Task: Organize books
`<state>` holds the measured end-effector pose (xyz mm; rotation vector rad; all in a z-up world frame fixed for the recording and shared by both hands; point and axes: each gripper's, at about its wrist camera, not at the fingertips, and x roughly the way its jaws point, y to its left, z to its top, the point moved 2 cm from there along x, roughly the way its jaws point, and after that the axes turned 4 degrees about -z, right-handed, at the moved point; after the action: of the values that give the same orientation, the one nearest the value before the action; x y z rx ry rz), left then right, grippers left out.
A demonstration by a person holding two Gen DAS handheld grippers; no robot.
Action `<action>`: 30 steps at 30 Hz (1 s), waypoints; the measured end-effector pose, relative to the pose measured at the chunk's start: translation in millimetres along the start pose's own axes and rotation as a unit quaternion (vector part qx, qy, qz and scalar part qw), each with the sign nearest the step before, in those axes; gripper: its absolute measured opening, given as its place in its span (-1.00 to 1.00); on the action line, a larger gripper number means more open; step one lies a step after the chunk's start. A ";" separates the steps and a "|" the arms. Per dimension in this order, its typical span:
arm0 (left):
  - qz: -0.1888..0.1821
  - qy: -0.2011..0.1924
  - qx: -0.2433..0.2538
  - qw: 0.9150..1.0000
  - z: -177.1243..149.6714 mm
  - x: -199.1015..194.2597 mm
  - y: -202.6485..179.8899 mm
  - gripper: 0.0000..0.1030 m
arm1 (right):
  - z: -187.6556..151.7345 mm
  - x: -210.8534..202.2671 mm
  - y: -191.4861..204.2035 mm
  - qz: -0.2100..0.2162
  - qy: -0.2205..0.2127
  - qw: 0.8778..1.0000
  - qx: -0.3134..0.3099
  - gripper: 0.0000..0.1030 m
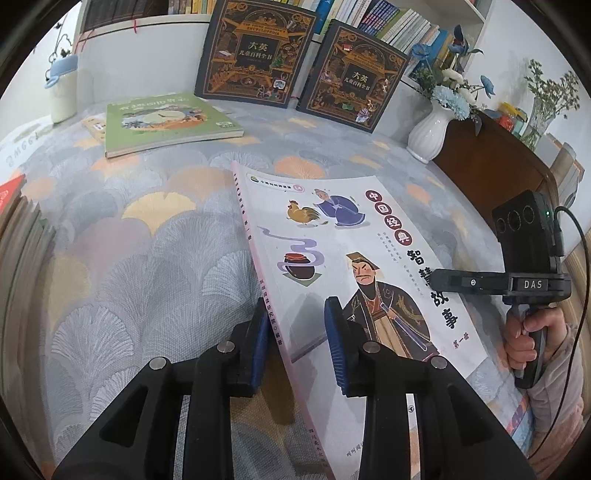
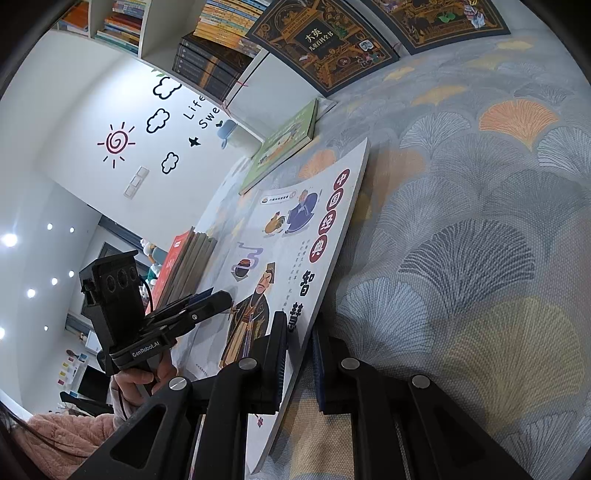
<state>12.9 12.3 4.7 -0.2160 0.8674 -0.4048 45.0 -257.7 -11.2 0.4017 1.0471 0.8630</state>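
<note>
The right gripper point(image 2: 299, 363) is clamped tight on the near edge of a thin white picture book point(image 2: 291, 251), holding it tilted up off the patterned cloth point(image 2: 480, 221). On the other side, the left gripper point(image 1: 295, 343) straddles the book's spine edge point(image 1: 258, 258) with its blue pads point(image 1: 334, 339) a little apart; the pads do not seem to press, so I'd call it narrowly open with the book between them.

Further out, a green book point(image 1: 166, 123) lies flat on the cloth, and two dark encyclopedia volumes point(image 1: 255, 51) lean against the white shelf point(image 1: 147, 26). A stack of books point(image 2: 184, 266) stands at the far edge.

By the look of it, sorting is midway: this one book is in hand and not yet placed, and the green one waits.
</note>
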 end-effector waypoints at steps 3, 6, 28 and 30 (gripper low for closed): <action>-0.006 0.000 0.001 1.000 0.2 0.2 -0.3 -0.37 | -1.8 -0.6 2.9 -0.014 -0.007 1.000 0.004 -0.80; -0.002 -0.006 -0.005 1.000 -1.2 -2.0 -1.2 -0.37 | -6.7 -1.5 9.1 -0.047 -0.031 0.998 0.031 -0.74; -0.007 -0.042 -0.049 0.998 -11.9 -65.6 14.8 -0.40 | -42.8 21.8 94.7 -0.047 -0.010 0.998 -0.027 -0.72; -0.008 -0.048 -0.050 0.998 -11.0 -71.9 15.0 -0.40 | -43.5 22.2 100.6 -0.043 -0.012 0.998 -0.032 -0.72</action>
<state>-33.3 56.5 42.4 -0.3323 0.7933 -0.3636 -31.0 -182.6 22.0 0.3099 1.0042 0.8115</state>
